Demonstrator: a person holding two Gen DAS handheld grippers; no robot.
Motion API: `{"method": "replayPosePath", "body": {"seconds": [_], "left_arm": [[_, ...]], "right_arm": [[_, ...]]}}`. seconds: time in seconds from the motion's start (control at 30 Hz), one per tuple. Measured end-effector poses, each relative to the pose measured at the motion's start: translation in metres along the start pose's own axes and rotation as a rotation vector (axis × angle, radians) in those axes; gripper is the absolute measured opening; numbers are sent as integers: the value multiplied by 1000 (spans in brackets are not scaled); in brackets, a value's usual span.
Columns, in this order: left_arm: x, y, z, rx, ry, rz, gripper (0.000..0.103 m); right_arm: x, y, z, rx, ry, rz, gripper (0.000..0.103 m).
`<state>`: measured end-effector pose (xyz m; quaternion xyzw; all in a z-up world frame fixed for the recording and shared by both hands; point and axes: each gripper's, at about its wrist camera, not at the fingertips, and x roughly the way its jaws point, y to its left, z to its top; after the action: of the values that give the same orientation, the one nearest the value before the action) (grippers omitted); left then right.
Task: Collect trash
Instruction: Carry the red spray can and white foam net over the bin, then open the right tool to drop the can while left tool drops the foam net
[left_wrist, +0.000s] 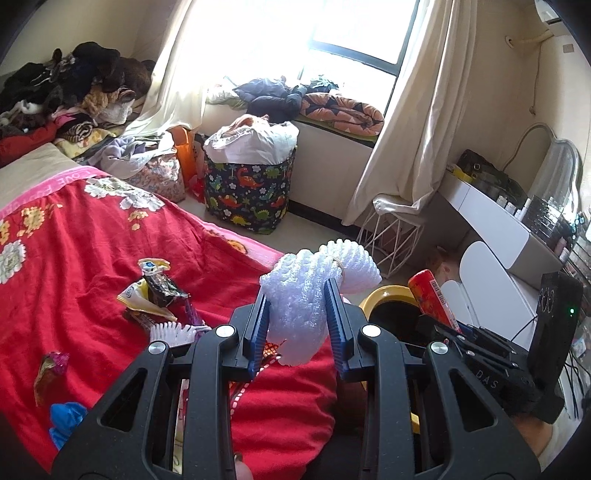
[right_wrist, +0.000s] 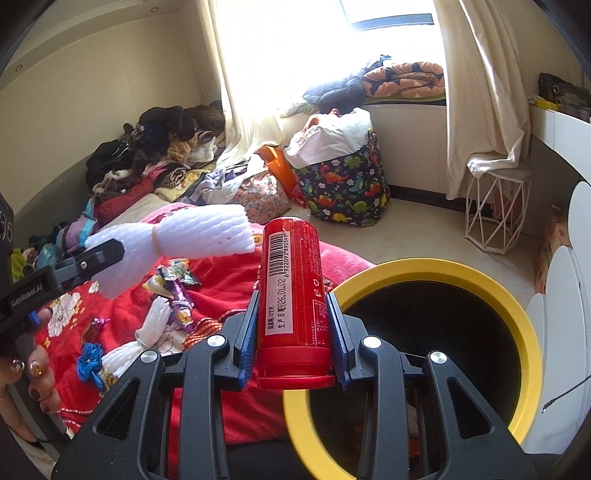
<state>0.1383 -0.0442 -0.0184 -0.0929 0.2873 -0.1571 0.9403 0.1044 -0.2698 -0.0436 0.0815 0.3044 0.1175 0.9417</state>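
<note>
My left gripper (left_wrist: 297, 325) is shut on a white foam fruit net (left_wrist: 314, 288) tied with a rubber band, held above the edge of the red bed cover (left_wrist: 74, 266). The same foam net (right_wrist: 173, 240) shows at the left of the right wrist view. My right gripper (right_wrist: 291, 332) is shut on a red can (right_wrist: 291, 291) with a barcode label, beside the rim of the yellow-rimmed black bin (right_wrist: 517, 317). That can (left_wrist: 430, 299) and bin (left_wrist: 384, 295) lie to the right in the left wrist view. Snack wrappers (left_wrist: 155, 295) and another foam net (right_wrist: 151, 332) lie on the bed.
A dinosaur-print fabric basket (left_wrist: 251, 192) full of cloth stands by the window seat. A white wire stool (right_wrist: 495, 218) is under the curtain, and a white desk (left_wrist: 491, 218) is at the right. Clothes (left_wrist: 70, 85) are piled at the bed's far end. A blue scrap (left_wrist: 66, 417) lies near me.
</note>
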Motion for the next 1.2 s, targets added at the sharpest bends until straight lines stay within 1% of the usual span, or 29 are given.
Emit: {"method": "replayPosePath", "body": {"seconds": [0.73,1.03,1.2], "left_arm": [[21,-44,-14,91,67,-72,23],[30,-61,-20,137,89,-89,23],[36,-71,-26,153,111,-103,23]], "right_arm": [[-17,-62,0,105,-45,-123,32],[-21,-84,0,145,-53,-161,32],[-21,-94,-3,171,-42,-176,32]]}}
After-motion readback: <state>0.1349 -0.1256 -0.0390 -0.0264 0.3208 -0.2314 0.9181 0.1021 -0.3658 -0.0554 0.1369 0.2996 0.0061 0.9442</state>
